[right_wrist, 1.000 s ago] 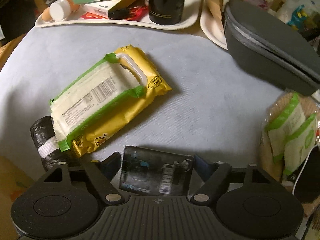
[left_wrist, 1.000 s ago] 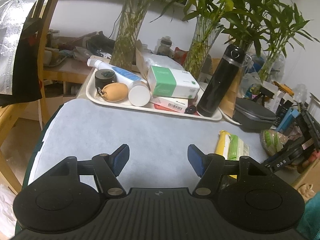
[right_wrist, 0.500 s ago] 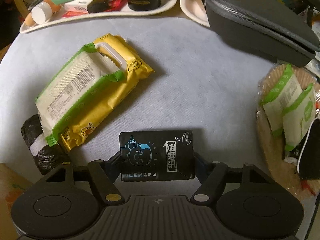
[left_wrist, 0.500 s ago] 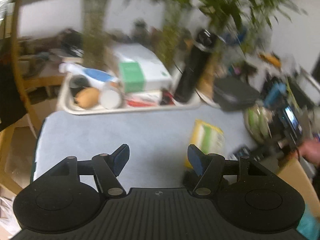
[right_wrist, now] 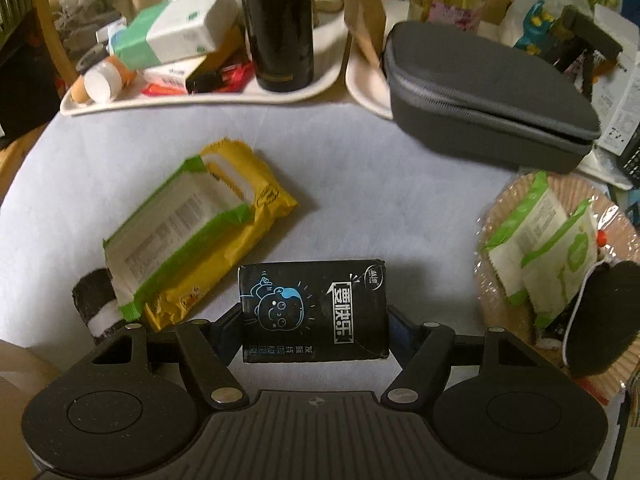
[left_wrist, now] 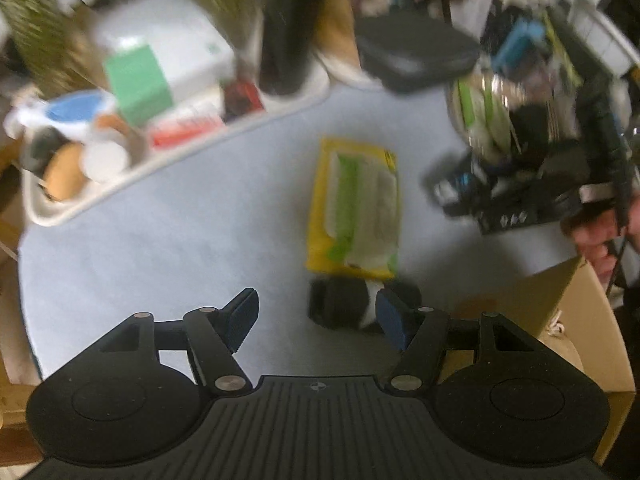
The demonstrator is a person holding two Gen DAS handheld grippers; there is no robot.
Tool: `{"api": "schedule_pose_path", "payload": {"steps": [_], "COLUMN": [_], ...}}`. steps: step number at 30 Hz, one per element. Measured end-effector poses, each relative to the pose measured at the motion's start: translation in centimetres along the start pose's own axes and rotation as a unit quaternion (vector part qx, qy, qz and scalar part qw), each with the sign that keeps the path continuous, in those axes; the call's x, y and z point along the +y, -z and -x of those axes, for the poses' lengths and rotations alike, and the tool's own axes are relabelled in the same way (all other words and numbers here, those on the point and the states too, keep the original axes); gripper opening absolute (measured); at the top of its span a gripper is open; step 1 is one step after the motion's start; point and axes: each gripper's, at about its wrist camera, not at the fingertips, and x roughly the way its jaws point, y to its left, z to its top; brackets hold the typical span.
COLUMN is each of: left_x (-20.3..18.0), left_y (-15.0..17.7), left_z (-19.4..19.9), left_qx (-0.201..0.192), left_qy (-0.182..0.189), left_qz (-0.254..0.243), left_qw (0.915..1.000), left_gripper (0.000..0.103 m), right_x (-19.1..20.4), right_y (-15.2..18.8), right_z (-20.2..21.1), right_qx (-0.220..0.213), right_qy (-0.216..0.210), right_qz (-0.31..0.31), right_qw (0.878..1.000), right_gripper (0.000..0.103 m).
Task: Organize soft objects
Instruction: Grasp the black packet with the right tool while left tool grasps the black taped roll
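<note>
Tissue pack (right_wrist: 314,312), black, sits gripped between the right gripper (right_wrist: 314,326) jaws above the tabletop's (right_wrist: 360,184) near edge for sorting, while left gripper (left_wrist: 318,318) jaws widen, empty, toward the black roll (left_wrist: 340,304).

Table cover (right_wrist: 360,184), frame centre: pale blue-grey cloth, matt, I read a fine felt-like nap. Wipes pack (right_wrist: 192,236), centre left: glossy yellow and green plastic film, crinkled at the ends. Black pack (right_wrist: 314,312), bottom centre: soft film with a dull sheen, printed. Case (right_wrist: 480,92), upper right: dark grey woven fabric, matt, zip seam. Flask (right_wrist: 280,20), top centre: smooth black, slight gloss. Tray (right_wrist: 208,98), upper left: smooth cream plastic. Box (left_wrist: 560,312), lower right in my left view: plain brown cardboard, matt.
</note>
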Motion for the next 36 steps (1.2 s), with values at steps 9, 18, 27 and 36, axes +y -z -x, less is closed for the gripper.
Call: {"api": "schedule_pose_path", "payload": {"steps": [9, 18, 27, 36], "left_x": [-2.7, -4.4, -5.0, -4.5], "left_y": [-3.0, -5.0, -4.7, -4.6], "left_z": [-6.0, -10.8, -15.0, -16.2], "left_qx": [0.136, 0.208, 0.268, 0.277], "left_qy": [-0.019, -0.023, -0.037, -0.072], "left_qz": [-0.017, -0.014, -0.004, 0.012], "left_qw": [0.9904, 0.9779, 0.9628, 0.9580], "left_gripper": [0.093, 0.094, 0.095, 0.085], "right_x": [-1.8, -2.8, -3.1, -3.1], "right_y": [-0.3, -0.3, -0.3, -0.4], "right_z": [1.5, 2.1, 2.4, 2.6], "right_qx": [-0.030, -0.041, -0.045, -0.047], "right_qy": [0.012, 0.006, -0.010, -0.030], "right_qz": [-0.024, -0.042, -0.055, -0.063], "right_qw": [0.999, 0.998, 0.997, 0.996], "right_gripper": [0.074, 0.074, 0.074, 0.074]}}
